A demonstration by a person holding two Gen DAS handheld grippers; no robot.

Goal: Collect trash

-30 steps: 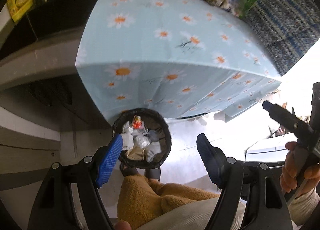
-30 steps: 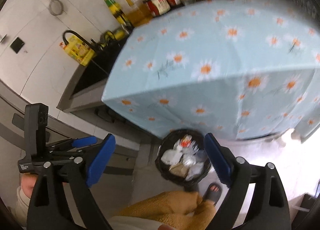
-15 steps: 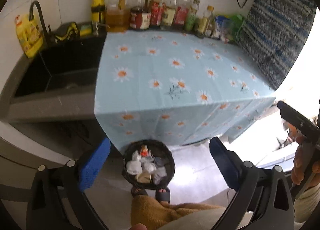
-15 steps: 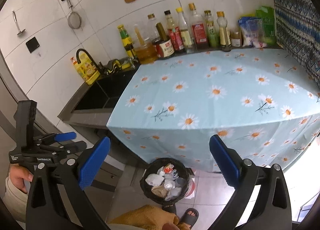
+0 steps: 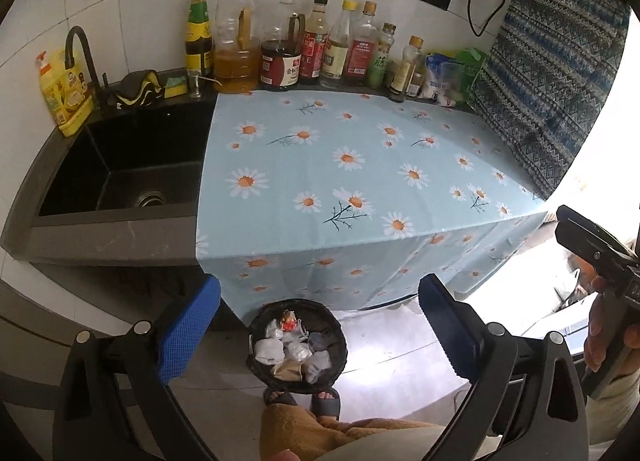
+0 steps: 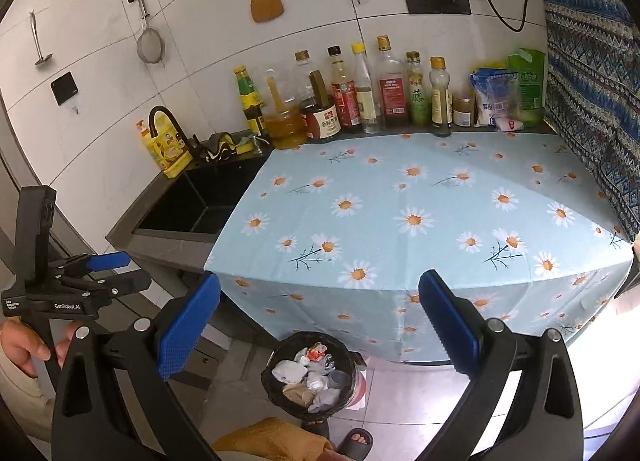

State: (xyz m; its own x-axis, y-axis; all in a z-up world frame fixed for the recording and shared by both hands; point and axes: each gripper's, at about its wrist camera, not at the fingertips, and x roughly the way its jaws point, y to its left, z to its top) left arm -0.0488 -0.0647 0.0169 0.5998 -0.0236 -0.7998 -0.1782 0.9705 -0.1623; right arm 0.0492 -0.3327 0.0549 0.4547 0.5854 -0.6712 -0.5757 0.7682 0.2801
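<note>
A black trash bin (image 5: 297,345) stands on the floor below the counter's front edge, filled with several crumpled white and grey wads (image 5: 280,349) and a red wrapper. It also shows in the right wrist view (image 6: 311,375). My left gripper (image 5: 316,333) is open and empty, held high above the bin. My right gripper (image 6: 318,325) is open and empty, also high above the bin. The daisy tablecloth (image 5: 360,165) on the counter (image 6: 420,221) carries no trash that I can see.
A black sink (image 5: 120,165) with a tap lies left of the cloth. Several bottles (image 5: 312,45) and packets line the back wall. A patterned blue cloth (image 5: 560,81) hangs at the right. My feet in slippers (image 5: 324,401) stand by the bin.
Both grippers have risen and tilted up from just above the bin. The counter top, sink and bottles have come into view. Both stay open and empty.
</note>
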